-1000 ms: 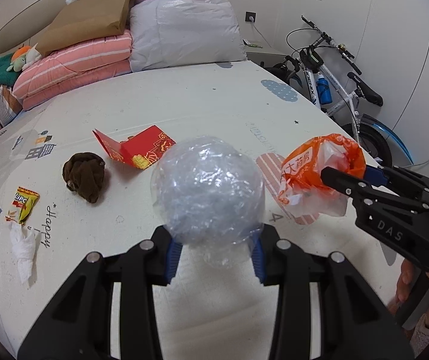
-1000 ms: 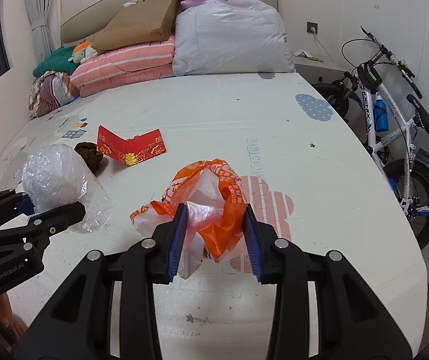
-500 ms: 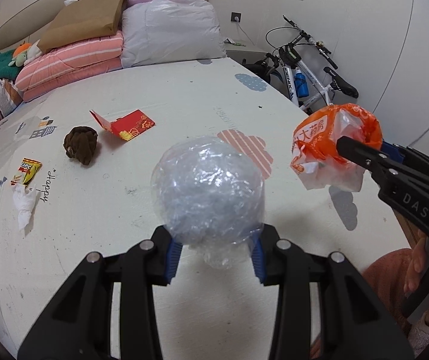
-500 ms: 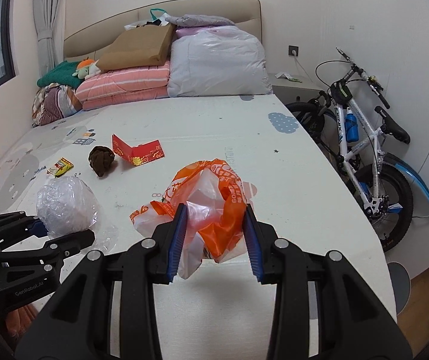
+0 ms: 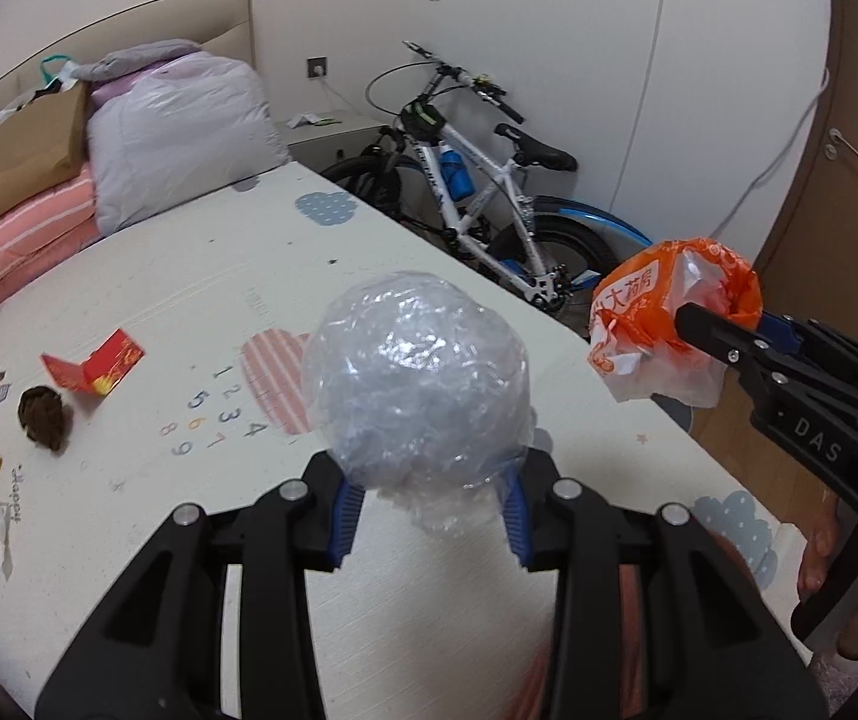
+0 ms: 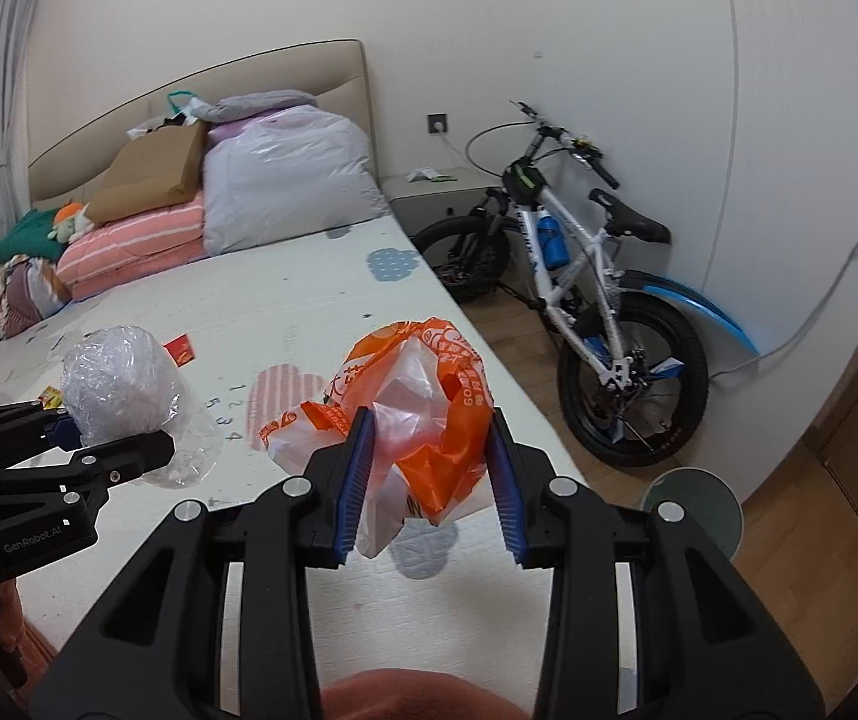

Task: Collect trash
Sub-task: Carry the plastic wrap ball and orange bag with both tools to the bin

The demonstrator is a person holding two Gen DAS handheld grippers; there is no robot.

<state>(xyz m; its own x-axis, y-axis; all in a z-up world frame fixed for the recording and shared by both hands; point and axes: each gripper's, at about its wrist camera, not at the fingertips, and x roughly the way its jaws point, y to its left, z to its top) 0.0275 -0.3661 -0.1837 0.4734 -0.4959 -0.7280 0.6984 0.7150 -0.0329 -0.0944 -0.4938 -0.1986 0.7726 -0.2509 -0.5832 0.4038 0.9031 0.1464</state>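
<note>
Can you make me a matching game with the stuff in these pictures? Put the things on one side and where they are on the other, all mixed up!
Things:
1. clear plastic ball
2. orange bag
3. red envelope
4. bicycle

Places:
A. standing on the floor by the wall
B. lying on the bed mat
C. held in the left gripper
D. held in the right gripper

Pairs: 1-C, 2-D, 3-B, 4-A
</note>
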